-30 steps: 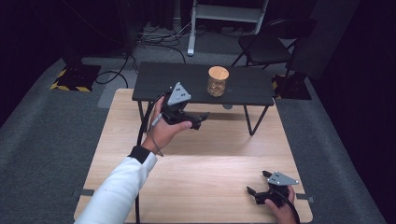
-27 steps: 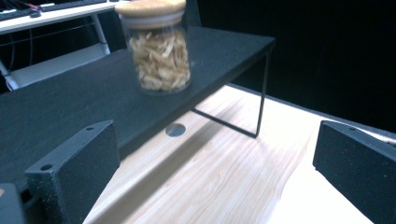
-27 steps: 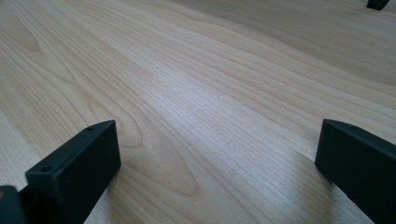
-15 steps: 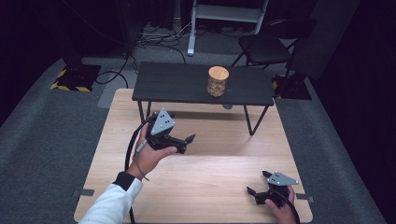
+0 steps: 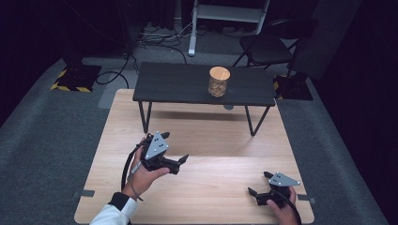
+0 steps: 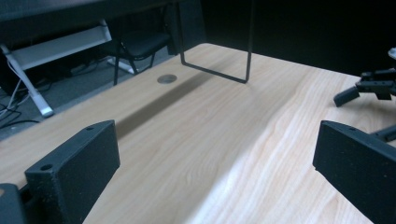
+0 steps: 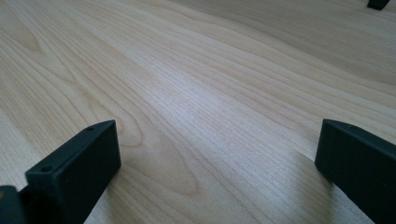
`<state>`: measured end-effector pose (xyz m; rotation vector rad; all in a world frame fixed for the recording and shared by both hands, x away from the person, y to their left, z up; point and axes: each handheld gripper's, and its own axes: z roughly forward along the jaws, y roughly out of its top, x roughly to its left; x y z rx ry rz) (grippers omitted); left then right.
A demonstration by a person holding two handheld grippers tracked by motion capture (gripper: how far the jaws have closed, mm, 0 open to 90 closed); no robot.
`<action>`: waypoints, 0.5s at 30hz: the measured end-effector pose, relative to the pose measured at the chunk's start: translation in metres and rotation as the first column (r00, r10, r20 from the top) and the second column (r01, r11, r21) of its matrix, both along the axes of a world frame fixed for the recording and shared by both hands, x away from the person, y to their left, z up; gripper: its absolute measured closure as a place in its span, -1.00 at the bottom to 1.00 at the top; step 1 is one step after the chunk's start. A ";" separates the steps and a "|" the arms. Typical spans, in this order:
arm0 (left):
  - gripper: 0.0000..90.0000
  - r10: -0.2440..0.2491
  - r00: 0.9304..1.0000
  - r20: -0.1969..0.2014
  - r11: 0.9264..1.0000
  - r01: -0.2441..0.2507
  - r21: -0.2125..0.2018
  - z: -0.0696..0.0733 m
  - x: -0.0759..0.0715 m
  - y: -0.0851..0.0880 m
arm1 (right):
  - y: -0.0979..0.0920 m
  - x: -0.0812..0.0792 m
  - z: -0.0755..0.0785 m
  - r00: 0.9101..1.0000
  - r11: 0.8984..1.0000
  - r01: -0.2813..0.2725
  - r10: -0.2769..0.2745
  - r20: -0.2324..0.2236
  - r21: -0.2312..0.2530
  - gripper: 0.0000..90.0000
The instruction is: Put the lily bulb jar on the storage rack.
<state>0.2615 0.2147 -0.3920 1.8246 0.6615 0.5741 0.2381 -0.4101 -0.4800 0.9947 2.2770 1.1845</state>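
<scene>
A glass jar [image 5: 218,82] with a cork lid stands on a low black table [image 5: 178,85] at the far side of the wooden table [image 5: 211,140]. My left gripper [image 5: 174,147] is held over the wood at left of centre, far short of the jar, open with nothing between its jaws. In the left gripper view the left gripper [image 6: 215,158] points across the bare wood, jaws wide apart. My right gripper [image 5: 259,183] rests low at the near right corner, open and holding nothing. The right gripper [image 7: 217,163] faces plain wood grain in its own view.
The black table's thin wire legs [image 6: 233,70] stand on the wood, with a round grey grommet [image 6: 166,79] next to them. The right gripper [image 6: 369,88] shows farther off in the left gripper view. A black chair [image 5: 267,47] and floor cables [image 5: 155,35] lie beyond.
My left gripper has drawn back from just in front of the black table toward the person and to the left, staying open. The right gripper has not moved.
</scene>
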 end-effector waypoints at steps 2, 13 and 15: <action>-0.99 0.007 1.000 -0.004 1.000 -0.007 0.003 -0.007 -0.004 0.002 | 0.000 0.000 0.000 1.000 1.000 0.000 0.000 0.000 0.000 -1.00; -0.99 0.036 0.997 -0.072 0.999 -0.034 0.029 -0.053 -0.024 0.016 | 0.000 0.000 0.000 1.000 1.000 0.000 0.000 0.000 0.000 -1.00; -0.99 0.038 0.995 -0.096 0.999 -0.034 0.040 -0.061 -0.026 0.017 | 0.000 0.000 0.000 1.000 1.000 0.000 0.000 0.000 0.000 -1.00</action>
